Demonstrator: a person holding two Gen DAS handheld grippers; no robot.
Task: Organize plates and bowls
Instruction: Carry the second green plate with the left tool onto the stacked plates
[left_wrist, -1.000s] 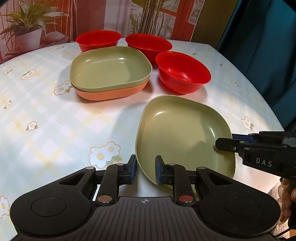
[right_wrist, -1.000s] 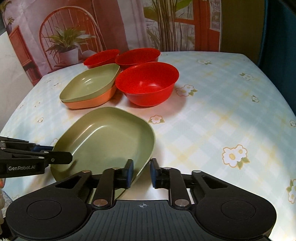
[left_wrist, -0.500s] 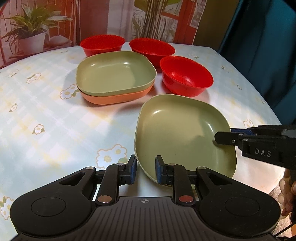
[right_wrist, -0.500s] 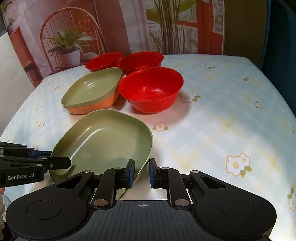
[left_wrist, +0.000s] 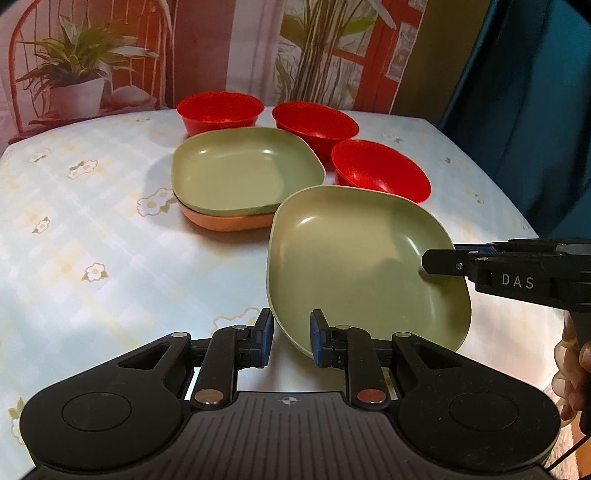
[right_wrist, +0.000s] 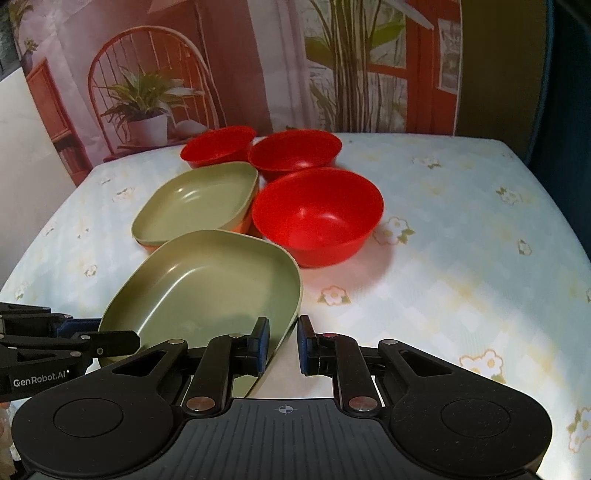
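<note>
Holding the near green plate at two edges, both hand-held grippers share one load.

Left to right, left wrist view:
- Worktop: pale checked cloth with flower print.
- Left hand-held gripper: jaws drawn close, pinching the near-left rim of the held plate.
- Plate stack: green plate nested on an orange plate, resting mid-worktop.
- Red bowls, three: far-left bowl, middle bowl, right bowl; all upright, set around the far and right sides of the stack.
- Held plate: in front of the stack and right bowl, overlapping both in view, tilted with its far edge higher; whether it touches the worktop cannot be told.
- Right hand-held gripper: enters from the right, jaws narrow, clamped on the plate's right rim.
- A person's hand: at the right edge, on that gripper's handle.

Backdrop: printed scene of potted plant, chair, red window frame.
</note>
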